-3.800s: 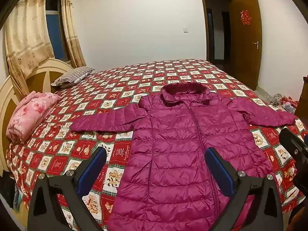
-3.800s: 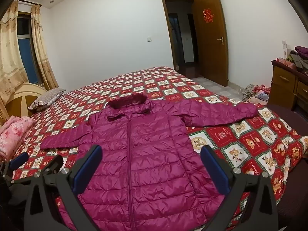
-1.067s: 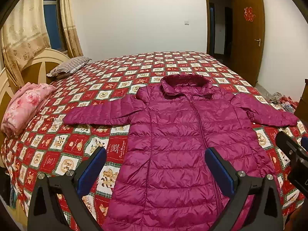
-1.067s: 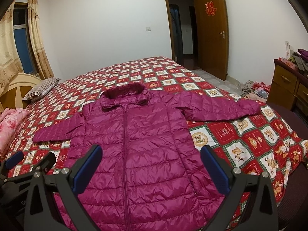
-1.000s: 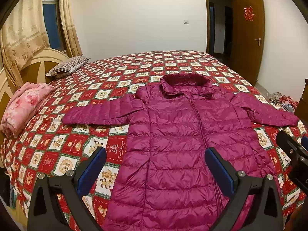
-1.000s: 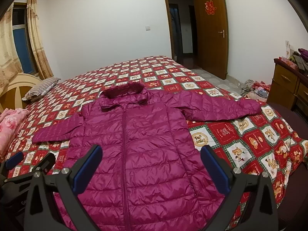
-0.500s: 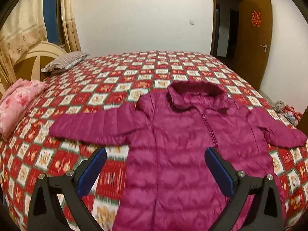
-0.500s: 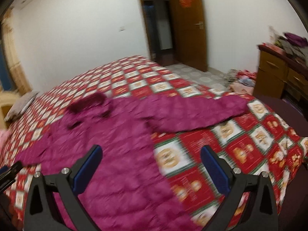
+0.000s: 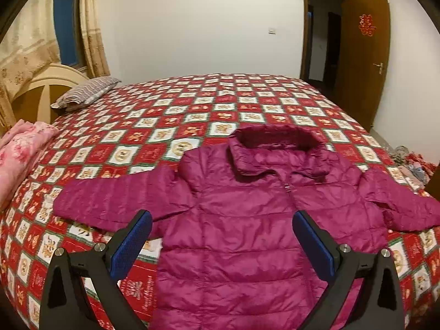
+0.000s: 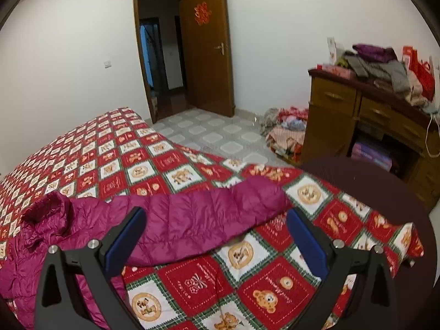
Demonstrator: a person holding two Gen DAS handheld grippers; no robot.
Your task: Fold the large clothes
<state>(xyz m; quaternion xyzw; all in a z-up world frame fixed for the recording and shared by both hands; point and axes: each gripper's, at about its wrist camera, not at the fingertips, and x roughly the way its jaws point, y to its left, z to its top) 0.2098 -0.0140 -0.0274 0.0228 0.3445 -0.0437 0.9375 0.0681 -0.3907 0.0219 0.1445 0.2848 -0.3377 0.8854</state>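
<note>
Nothing of the folding is seen to be done yet. One jacket (image 9: 242,220) is laid flat on the bed (image 9: 192,104), front up and zipped, with its hood (image 9: 275,137) toward the far wall and both sleeves spread out to the sides. No part of it is turned over on itself. By judgement, everything is left: both sleeves are to be brought in across the body, and the body is then to be folded up.

The left claw (image 9: 221,243) is held wide above the jacket's chest, with nothing between its blue pads. The right claw (image 10: 216,243) is likewise held wide and empty, and is pointed at the sleeve (image 10: 203,217) that reaches toward the bed's edge; whether cloth is touched cannot be told. A grasp of this sleeve is judged to be the likely first step.

Counted: one jacket, two sleeves, one hood, two claws. One striped pillow (image 9: 86,93) and one pink folded blanket (image 9: 22,154) are seen at the head of the bed. One desk (image 10: 365,115) with a heap of clothes on top is seen by the wall, and one more heap lies on the floor beside it.
</note>
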